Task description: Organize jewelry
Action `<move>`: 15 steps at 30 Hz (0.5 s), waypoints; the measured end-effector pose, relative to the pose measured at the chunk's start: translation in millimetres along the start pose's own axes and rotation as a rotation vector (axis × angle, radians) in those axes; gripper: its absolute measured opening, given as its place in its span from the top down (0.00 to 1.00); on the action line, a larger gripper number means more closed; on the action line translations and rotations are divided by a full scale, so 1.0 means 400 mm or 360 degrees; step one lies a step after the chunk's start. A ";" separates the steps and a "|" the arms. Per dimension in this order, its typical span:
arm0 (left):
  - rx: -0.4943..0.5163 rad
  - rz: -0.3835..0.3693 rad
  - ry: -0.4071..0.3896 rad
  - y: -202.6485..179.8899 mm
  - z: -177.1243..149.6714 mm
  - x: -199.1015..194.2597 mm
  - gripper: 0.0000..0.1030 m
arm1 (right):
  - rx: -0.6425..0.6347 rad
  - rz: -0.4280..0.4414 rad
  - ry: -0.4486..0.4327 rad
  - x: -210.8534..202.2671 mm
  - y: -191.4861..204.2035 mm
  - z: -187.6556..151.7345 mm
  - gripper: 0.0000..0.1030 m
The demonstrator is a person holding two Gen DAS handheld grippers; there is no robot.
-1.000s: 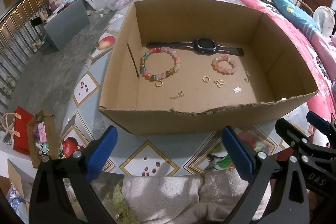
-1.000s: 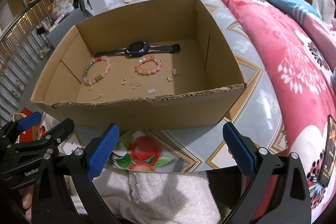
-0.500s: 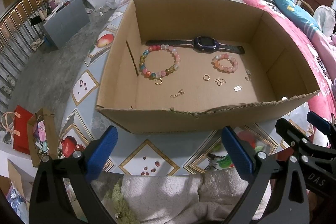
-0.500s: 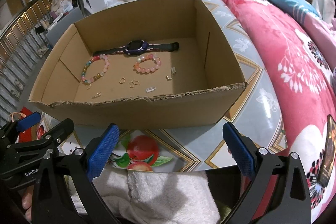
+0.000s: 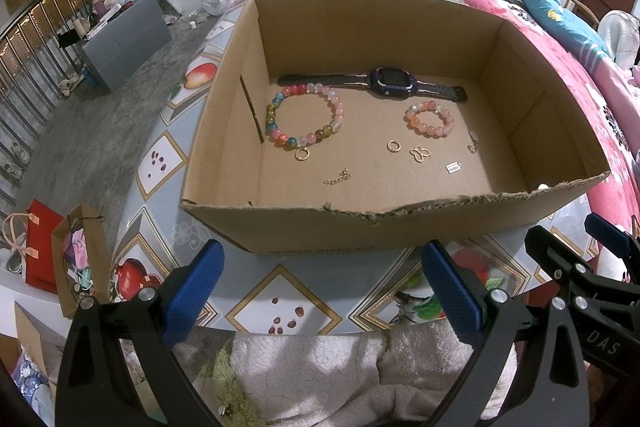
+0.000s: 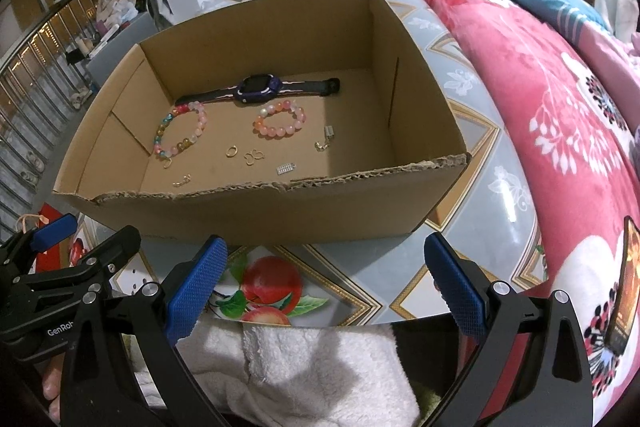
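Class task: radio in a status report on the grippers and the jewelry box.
Left gripper open, empty; right gripper open, empty. Watch, two bead bracelets, small gold pieces lie in cardboard box. Near box wall stands between grippers and jewelry.

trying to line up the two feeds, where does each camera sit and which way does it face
Left wrist: on the left gripper, facing the cardboard box from its near-left; the right gripper shows too.
Right wrist: on the right gripper, near-right of the box; the left gripper shows.
Shared: smartwatch, bead bracelets.
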State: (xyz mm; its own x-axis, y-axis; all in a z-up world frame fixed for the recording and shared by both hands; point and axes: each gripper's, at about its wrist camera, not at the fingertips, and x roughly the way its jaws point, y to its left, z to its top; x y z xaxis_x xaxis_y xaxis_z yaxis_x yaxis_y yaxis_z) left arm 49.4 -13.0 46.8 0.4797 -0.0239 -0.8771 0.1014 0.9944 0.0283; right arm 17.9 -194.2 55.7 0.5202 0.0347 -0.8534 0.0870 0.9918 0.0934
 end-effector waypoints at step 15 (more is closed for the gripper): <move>0.0000 -0.0001 0.0000 -0.001 -0.001 -0.001 0.06 | 0.0002 -0.0001 0.0002 0.000 -0.002 -0.004 0.08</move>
State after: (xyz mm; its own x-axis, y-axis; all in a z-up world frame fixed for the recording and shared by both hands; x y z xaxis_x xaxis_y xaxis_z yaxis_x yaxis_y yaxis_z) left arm 48.9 -13.5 46.9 0.4797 -0.0244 -0.8771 0.1016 0.9944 0.0280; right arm 16.4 -195.0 54.6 0.5191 0.0340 -0.8540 0.0886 0.9917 0.0933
